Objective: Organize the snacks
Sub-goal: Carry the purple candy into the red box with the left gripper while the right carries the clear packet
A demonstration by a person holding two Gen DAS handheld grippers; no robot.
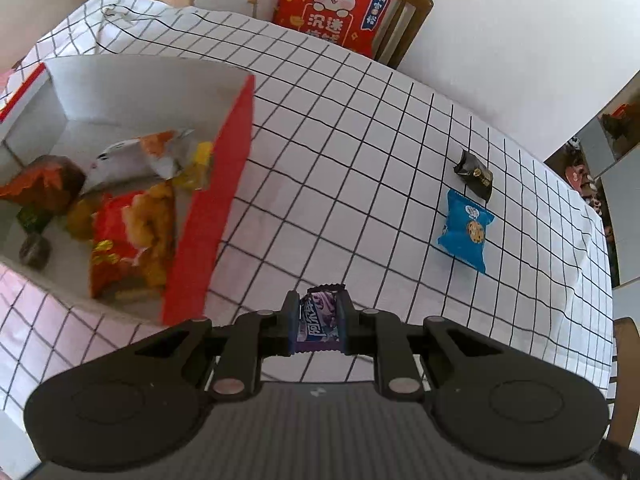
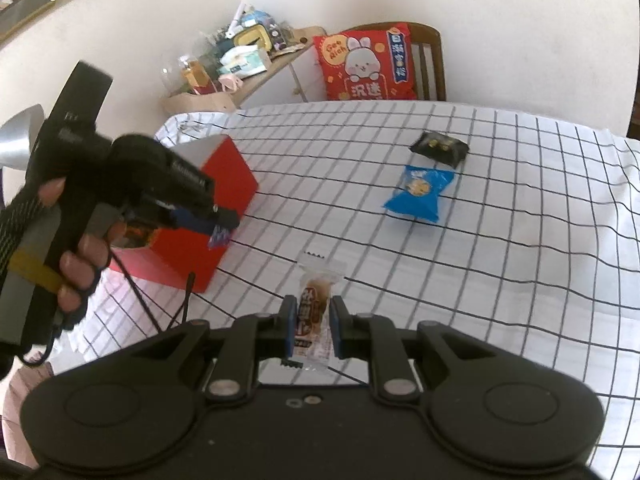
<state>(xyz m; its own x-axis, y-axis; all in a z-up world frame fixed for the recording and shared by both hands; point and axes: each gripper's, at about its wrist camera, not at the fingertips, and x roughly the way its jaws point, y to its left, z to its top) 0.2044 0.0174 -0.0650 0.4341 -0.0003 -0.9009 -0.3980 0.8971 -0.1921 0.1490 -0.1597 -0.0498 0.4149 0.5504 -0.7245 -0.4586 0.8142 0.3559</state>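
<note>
Grippers, two, hand-held, over a table [image 2: 500,280] laid with a white black-checked cloth.

Left gripper [image 1: 319,318]: jaws clamped on a purple-wrapped candy [image 1: 320,320], held lengthwise between the pads, clear of the cloth. In the right wrist view the same gripper [image 2: 224,222] was held by a bare hand [image 2: 82,264] just beside the red box, the purple candy [image 2: 219,237] jutting from its tips by the box's near corner.

Right gripper [image 2: 313,330]: jaws clamped on a clear-wrapped brown snack [image 2: 314,316], its serrated ends sticking out past the pads fore and aft, above the near part of the table.

Red box [image 1: 208,216], open-topped, white inside, stood toward the table's left edge. Contents: a red-and-yellow crisp packet [image 1: 128,236] at the near end, a white-and-orange packet [image 1: 136,156] behind it, a yellow sweet [image 1: 198,164] against the red wall, an orange-brown packet [image 1: 40,188] and small dark sweets on the left side.

Blue cookie packet [image 1: 466,230], lying flat on the cloth toward the right edge, well apart from the box.

Black packet [image 1: 474,174], just beyond the blue one, close to it; whether they touched could not be told.

Wooden chair [image 2: 430,64] at the far edge, bearing a red rabbit cushion [image 2: 366,62].

Cluttered side shelf [image 2: 248,68] beyond the far left corner.
</note>
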